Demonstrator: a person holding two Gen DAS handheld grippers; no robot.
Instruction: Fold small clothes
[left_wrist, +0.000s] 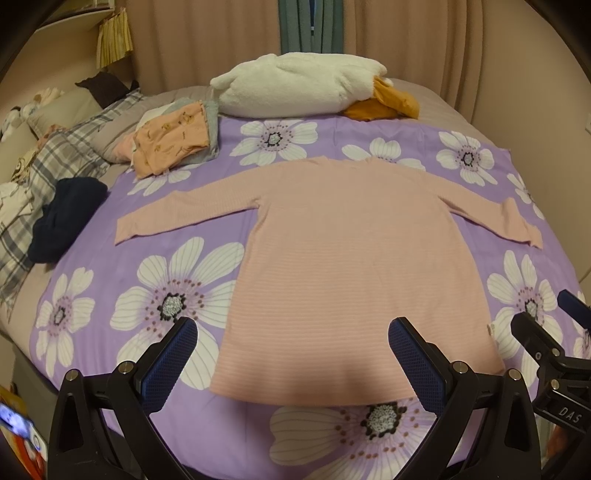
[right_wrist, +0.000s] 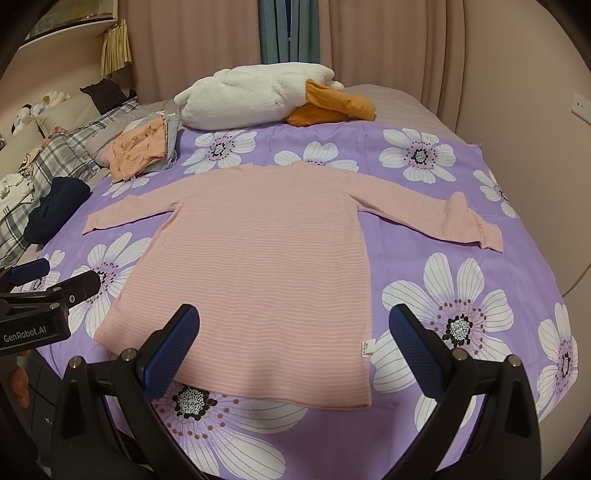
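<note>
A pink striped long-sleeved top (left_wrist: 343, 266) (right_wrist: 255, 266) lies flat on a purple flowered sheet (left_wrist: 110, 266) (right_wrist: 461, 229), both sleeves spread out and the hem nearest me. The end of its right sleeve (right_wrist: 476, 225) is rumpled. My left gripper (left_wrist: 293, 332) hovers open above the hem's left half, holding nothing. My right gripper (right_wrist: 295, 321) hangs open over the hem's right half, near a small white label (right_wrist: 366, 348). Each gripper shows at the edge of the other's view: the right one (left_wrist: 554, 317) and the left one (right_wrist: 55, 275).
A stack of folded clothes (left_wrist: 177, 138) (right_wrist: 144, 149) topped by an orange printed piece sits at the back left. A white plush pillow with orange parts (left_wrist: 303, 86) (right_wrist: 266, 94) lies at the far end. A dark navy garment (left_wrist: 62, 218) and a plaid blanket (left_wrist: 55, 162) lie left.
</note>
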